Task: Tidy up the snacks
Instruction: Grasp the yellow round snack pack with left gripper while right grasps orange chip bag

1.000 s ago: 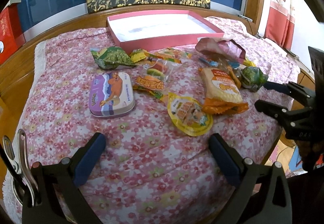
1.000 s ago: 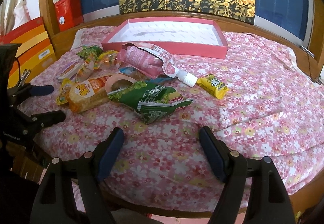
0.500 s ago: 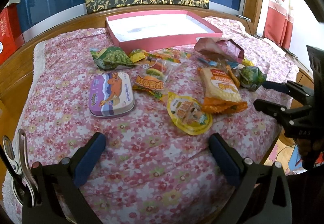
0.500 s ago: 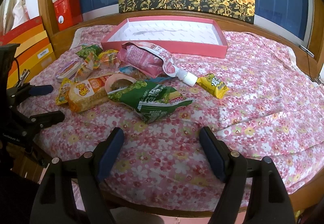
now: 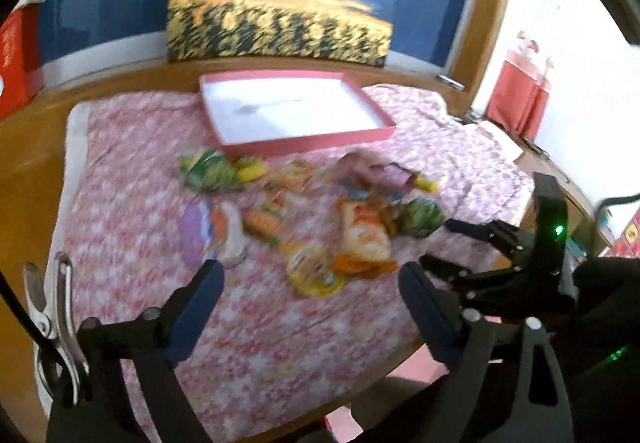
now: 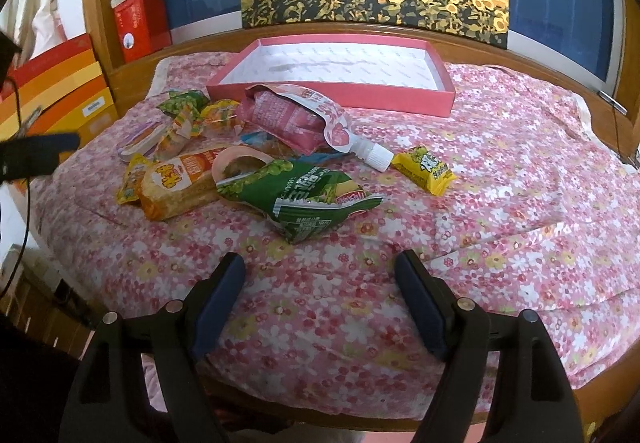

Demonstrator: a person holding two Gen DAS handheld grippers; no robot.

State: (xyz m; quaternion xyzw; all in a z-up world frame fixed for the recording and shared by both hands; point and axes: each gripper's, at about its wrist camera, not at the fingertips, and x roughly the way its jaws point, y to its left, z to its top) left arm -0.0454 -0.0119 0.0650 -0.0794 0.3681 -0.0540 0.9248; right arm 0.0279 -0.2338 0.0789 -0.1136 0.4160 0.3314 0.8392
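Observation:
A heap of snack packets lies on a pink floral cloth: a green bag [image 6: 304, 199], an orange cracker pack [image 6: 180, 183], a pink spouted pouch [image 6: 304, 119], a small yellow candy packet [image 6: 424, 167]. A shallow pink box [image 6: 440, 97] with a white floor stands behind them; it also shows in the blurred left wrist view [image 5: 304, 143]. My left gripper [image 5: 316, 307] is open and empty, above the table's near edge. My right gripper [image 6: 320, 299] is open and empty, in front of the green bag, and shows from the side in the left wrist view [image 5: 444, 247].
A purple tin [image 5: 216, 239] lies at the heap's left. A sunflower painting [image 6: 372, 3] hangs behind the table. Red and orange boxes [image 6: 60, 83] stand at the left. The wooden table edge [image 6: 624, 359] curves round the cloth.
My left gripper has pulled back and risen fast, so its view is blurred and the snacks look farther away. My right gripper has held almost still.

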